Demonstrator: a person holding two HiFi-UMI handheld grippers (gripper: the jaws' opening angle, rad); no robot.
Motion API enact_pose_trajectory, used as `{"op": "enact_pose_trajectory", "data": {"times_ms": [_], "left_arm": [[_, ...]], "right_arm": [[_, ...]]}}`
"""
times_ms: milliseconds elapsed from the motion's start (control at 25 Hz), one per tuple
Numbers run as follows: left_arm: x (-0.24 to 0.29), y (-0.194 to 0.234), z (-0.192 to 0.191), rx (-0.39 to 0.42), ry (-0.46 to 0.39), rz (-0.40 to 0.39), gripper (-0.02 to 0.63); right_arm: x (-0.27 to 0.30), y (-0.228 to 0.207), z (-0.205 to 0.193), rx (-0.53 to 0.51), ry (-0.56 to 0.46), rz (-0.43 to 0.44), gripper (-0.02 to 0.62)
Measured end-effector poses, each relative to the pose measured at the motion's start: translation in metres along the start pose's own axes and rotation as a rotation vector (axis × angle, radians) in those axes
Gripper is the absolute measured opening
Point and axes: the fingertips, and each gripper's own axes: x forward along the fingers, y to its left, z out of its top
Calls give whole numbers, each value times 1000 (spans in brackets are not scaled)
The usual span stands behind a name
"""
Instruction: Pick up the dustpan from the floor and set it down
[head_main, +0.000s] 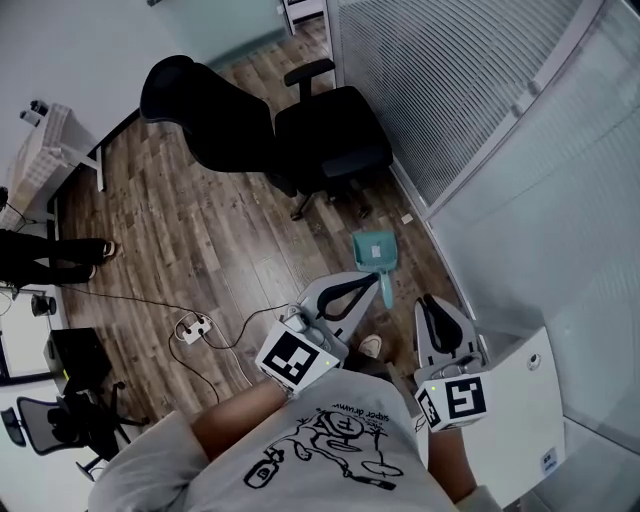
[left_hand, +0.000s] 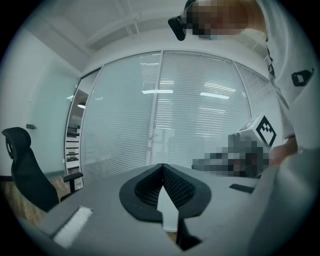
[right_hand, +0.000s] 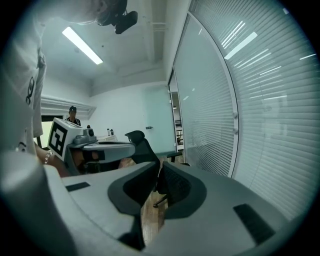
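The teal dustpan (head_main: 372, 250) lies on the wooden floor close to the glass wall, its handle (head_main: 386, 289) pointing back toward me. My left gripper (head_main: 372, 277) hovers above the floor, its tip just left of the handle in the head view. Its jaws are shut with nothing between them (left_hand: 162, 166). My right gripper (head_main: 428, 300) is held a little to the right of the handle, also shut and empty (right_hand: 160, 165). Both gripper views look out level at the blinds and the room. Neither shows the dustpan.
Two black office chairs (head_main: 200, 110) (head_main: 330, 135) stand beyond the dustpan. A curved glass wall with blinds (head_main: 480, 100) runs along the right. A white board (head_main: 525, 420) is at my right, and a power strip with cable (head_main: 192, 327) lies at the left. A person's legs (head_main: 50, 258) show at far left.
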Motion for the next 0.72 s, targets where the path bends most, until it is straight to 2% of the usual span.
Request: {"op": "enact_pose_trajectory", "data": {"times_ms": [80,160,720], "left_arm": [[2,2,-11,-6,14,1,-6],[2,3,-22,-12,32,2,-6],[18,21,-122,-47,183,-1,-8]], "right_arm": [[6,-2,-13,16,27,9,24],[11,-3,-28,28,65,18,97],[48,-25,-136,109,248,50,117]]}}
